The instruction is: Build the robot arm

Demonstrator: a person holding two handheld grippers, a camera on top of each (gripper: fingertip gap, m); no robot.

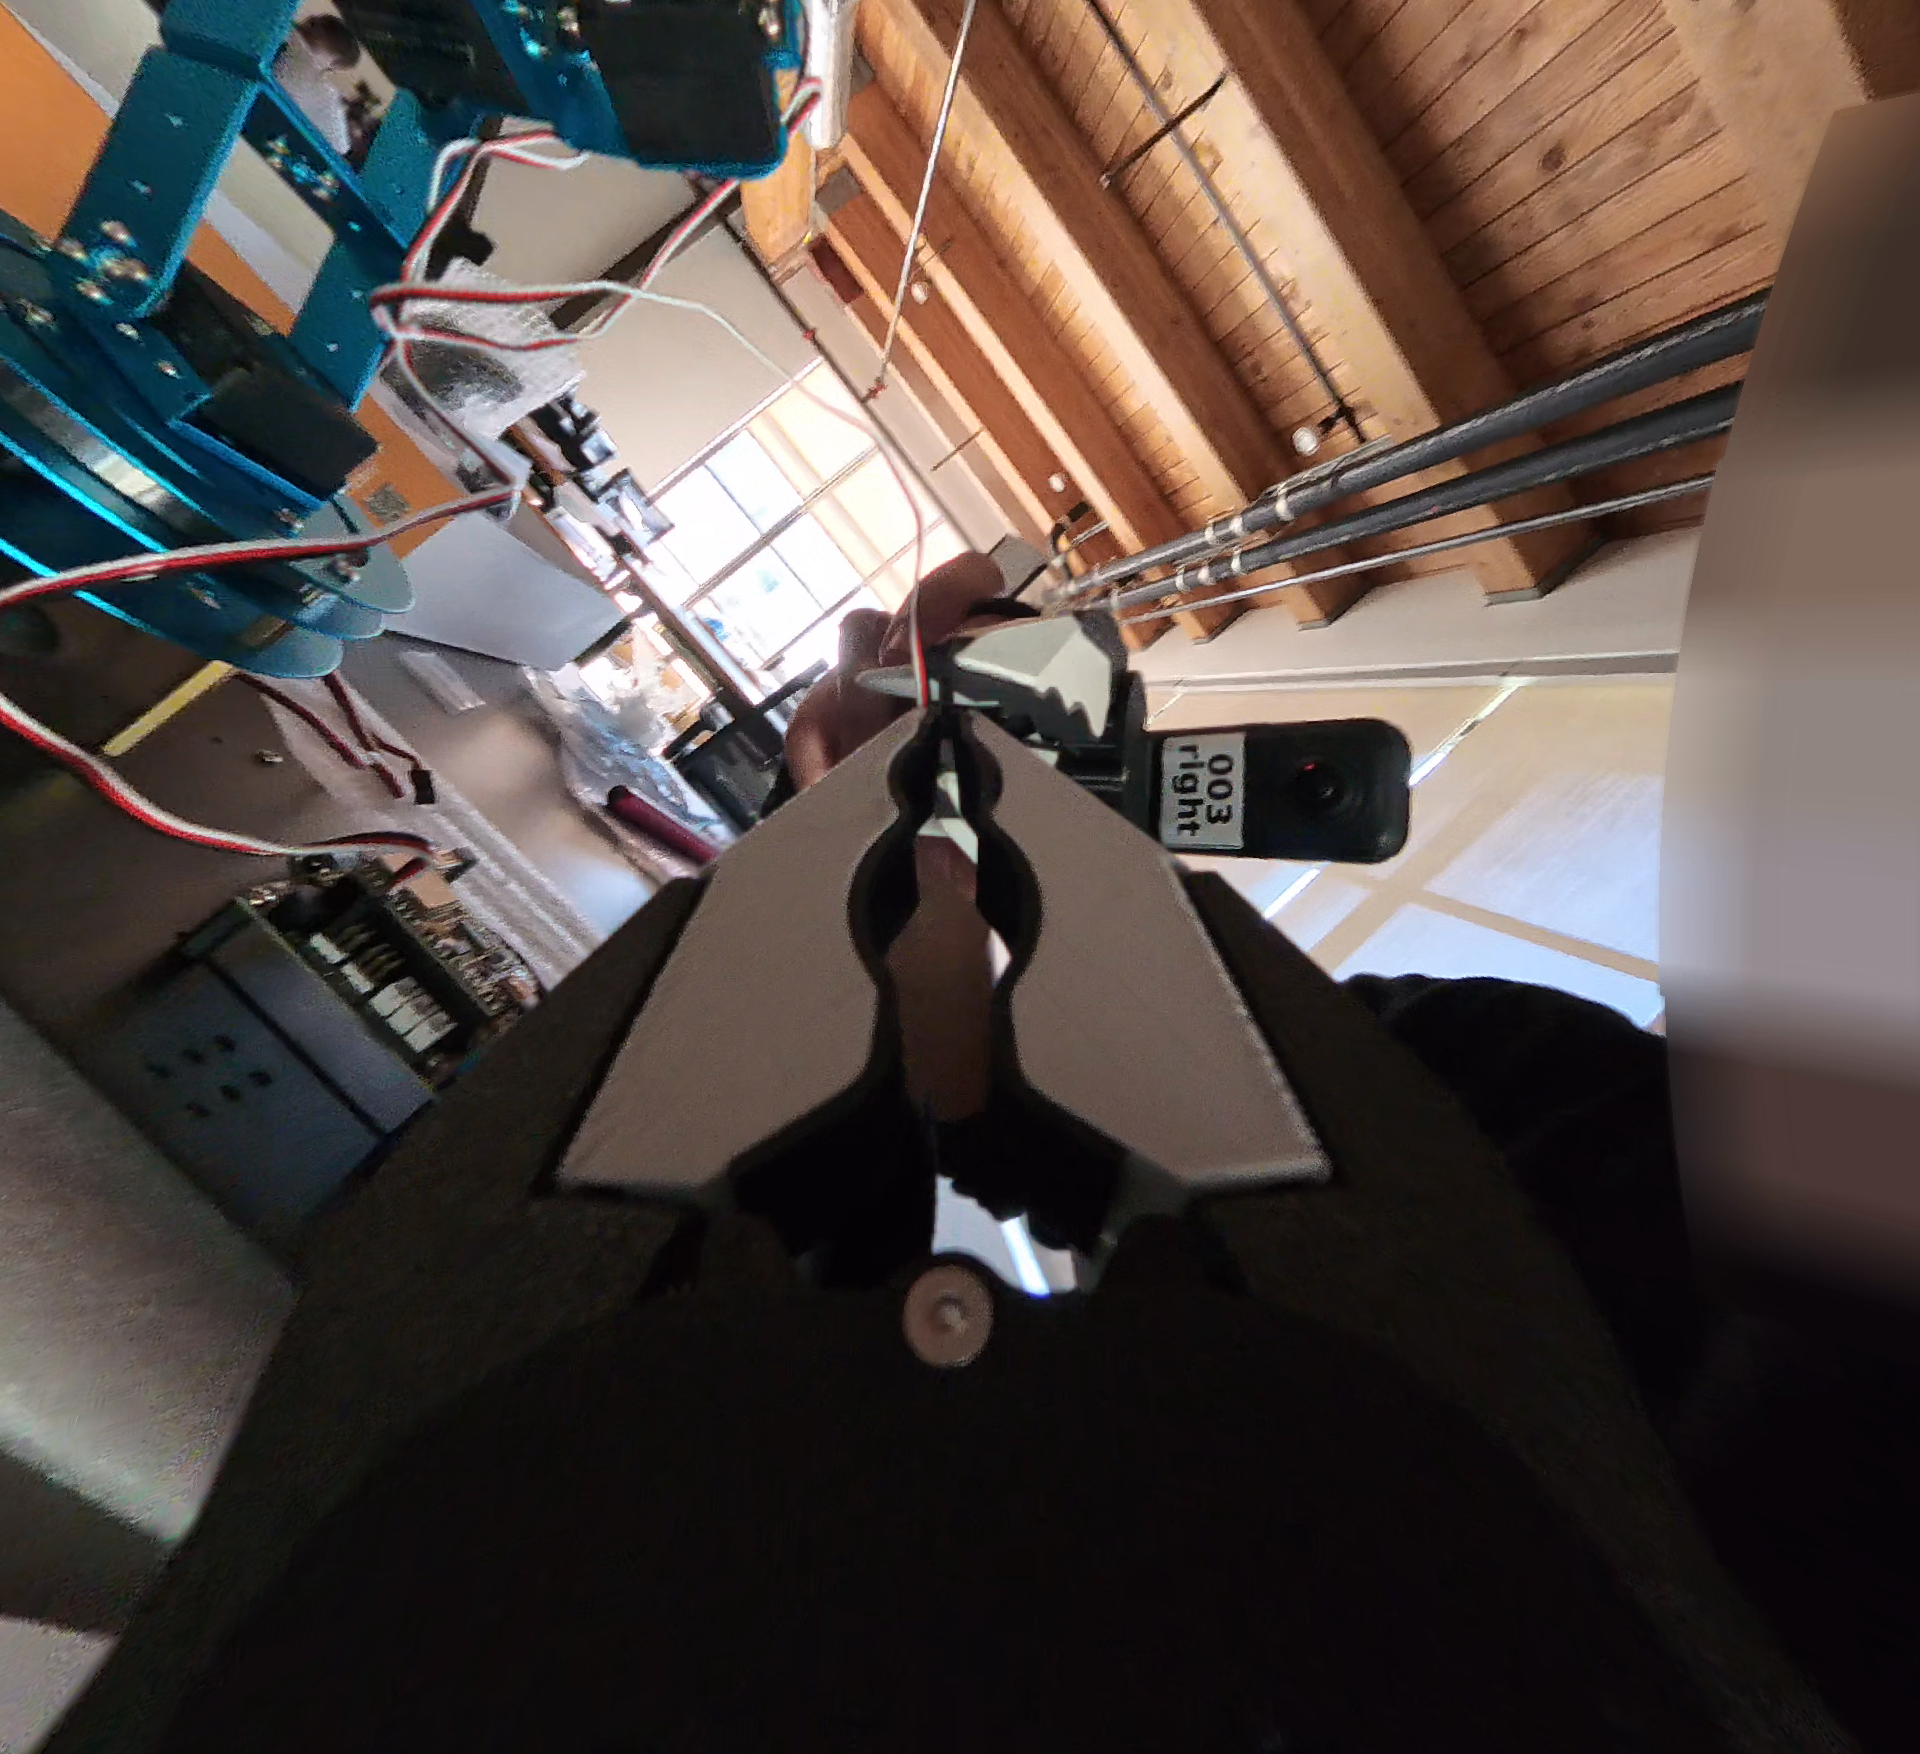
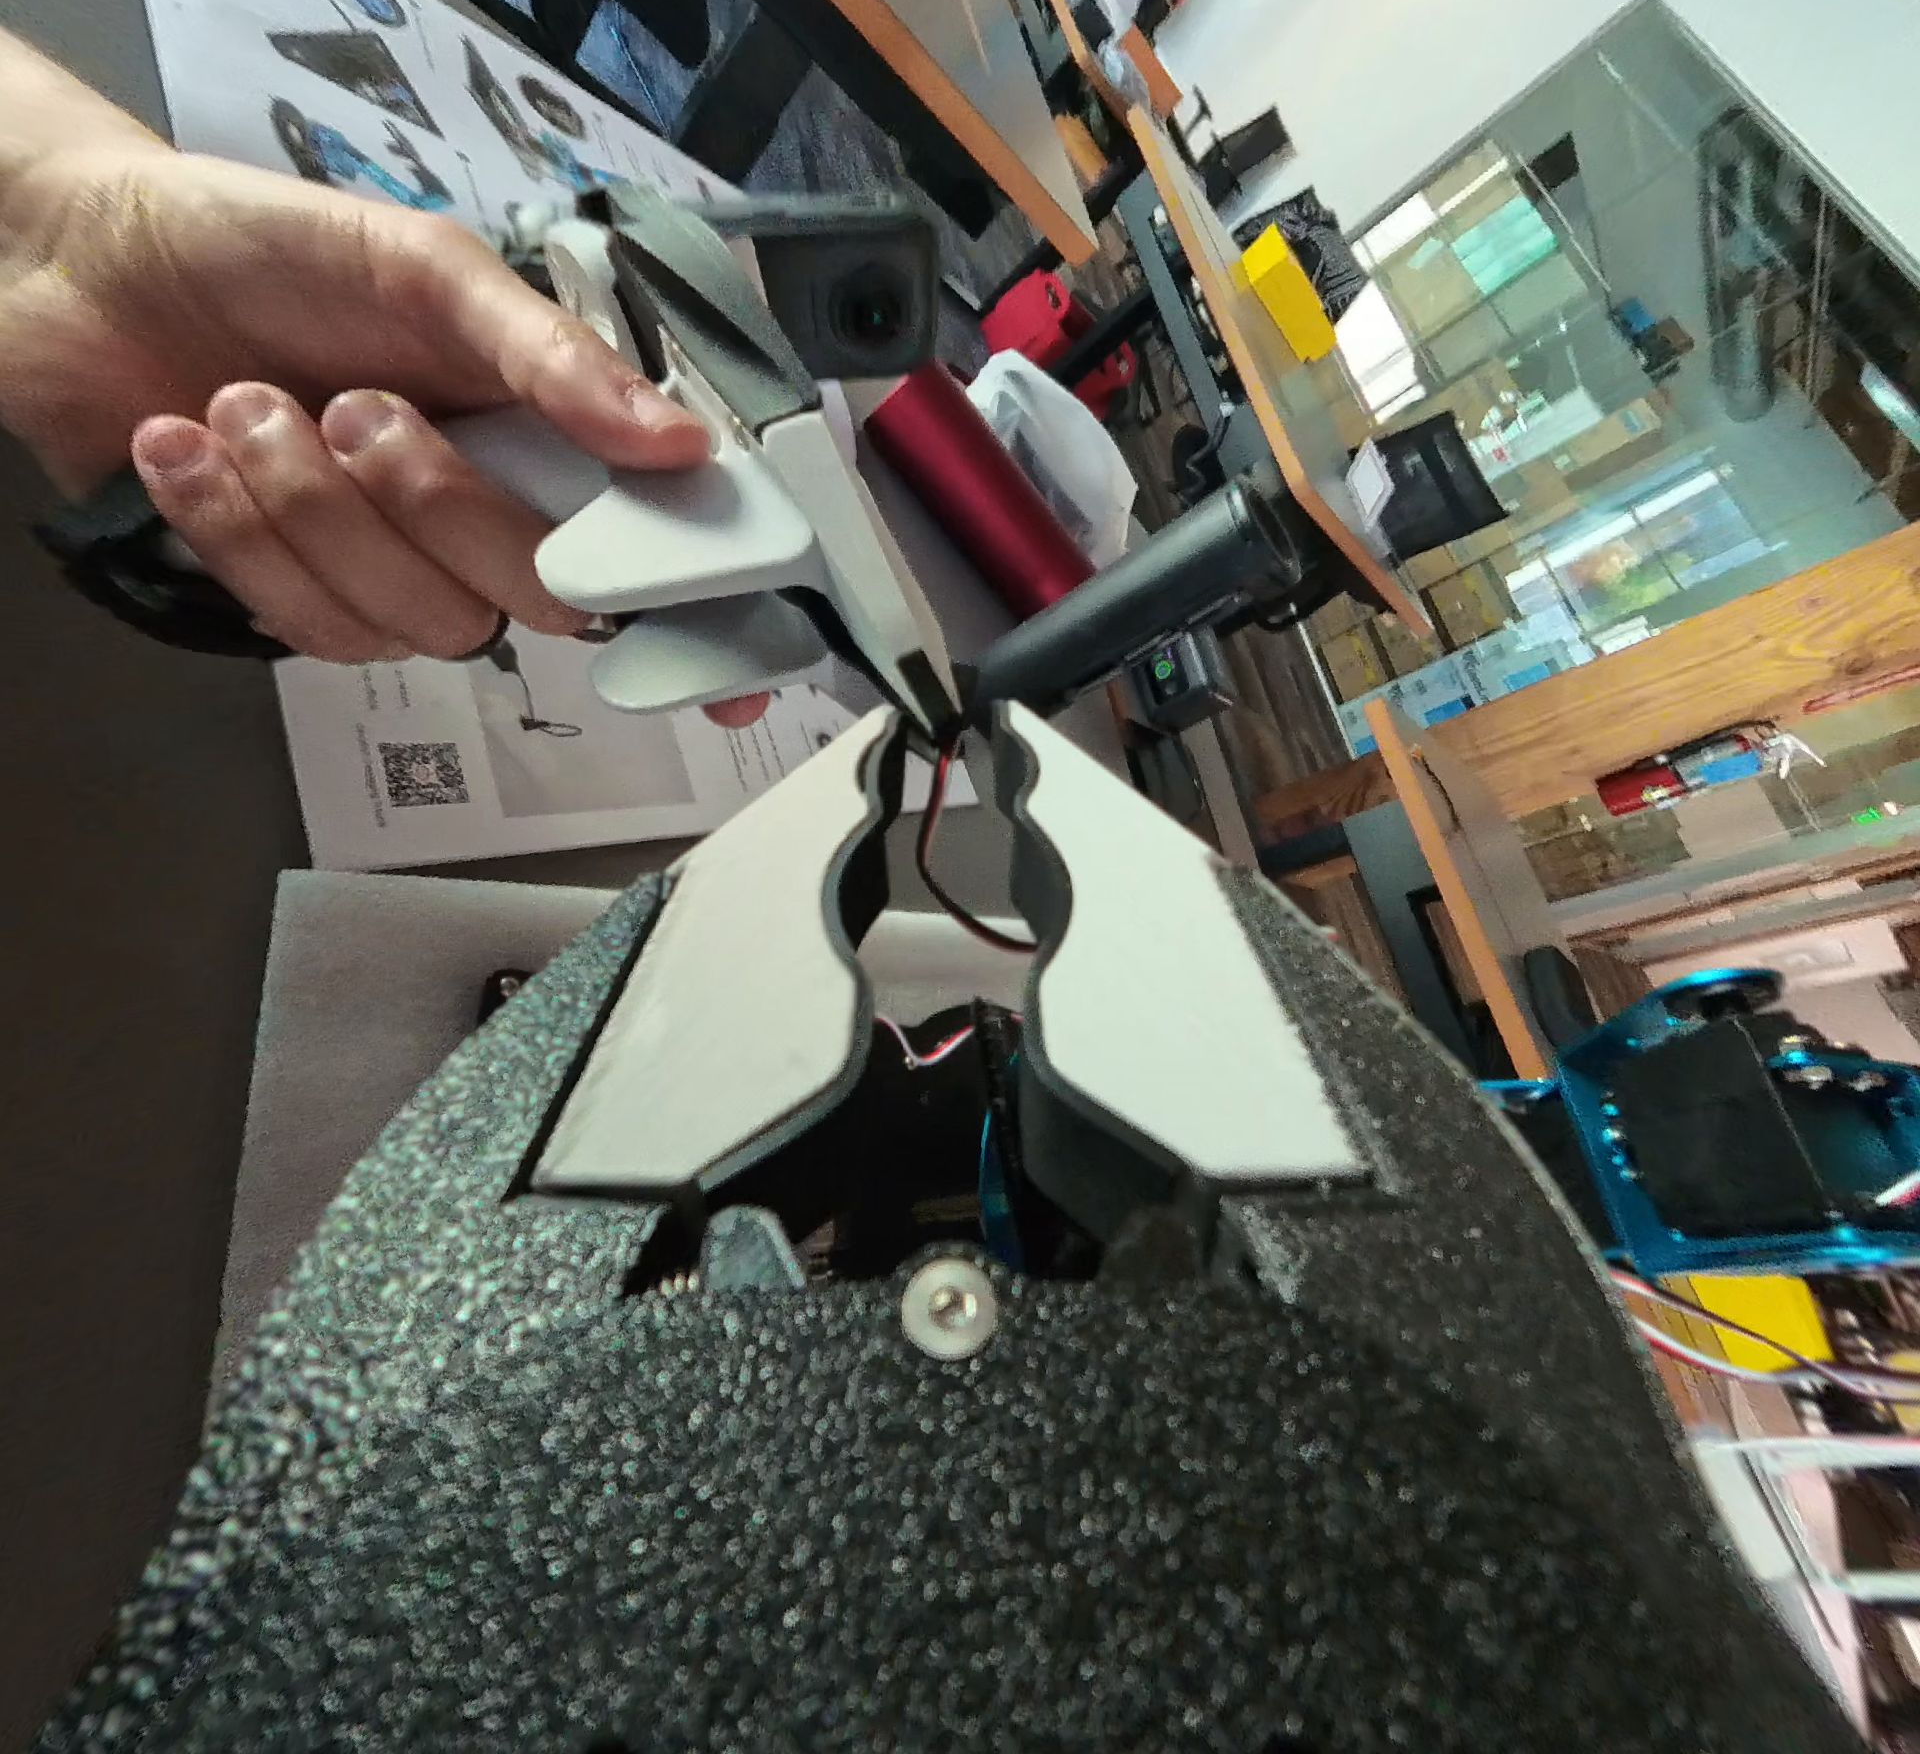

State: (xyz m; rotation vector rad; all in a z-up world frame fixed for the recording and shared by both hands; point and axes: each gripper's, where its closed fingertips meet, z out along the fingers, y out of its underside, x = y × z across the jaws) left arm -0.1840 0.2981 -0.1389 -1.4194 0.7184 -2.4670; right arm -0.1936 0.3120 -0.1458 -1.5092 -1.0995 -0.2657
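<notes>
- Plank ceiling [image 1: 1351, 146] of warm wood overhead, right of the gripper.
- Bright windows [image 1: 769, 520] glaring straight ahead.
- Orange-edged desks [image 2: 1247, 270] lined up beyond.

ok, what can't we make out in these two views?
- Right wrist view: whether the right tool is clamped; the left tool and black connector crowd its tips.
- Same view: where the red-black wire ends, behind that tool's fingers.
- Left wrist view: blue servo arm, cut by the edge.
</notes>
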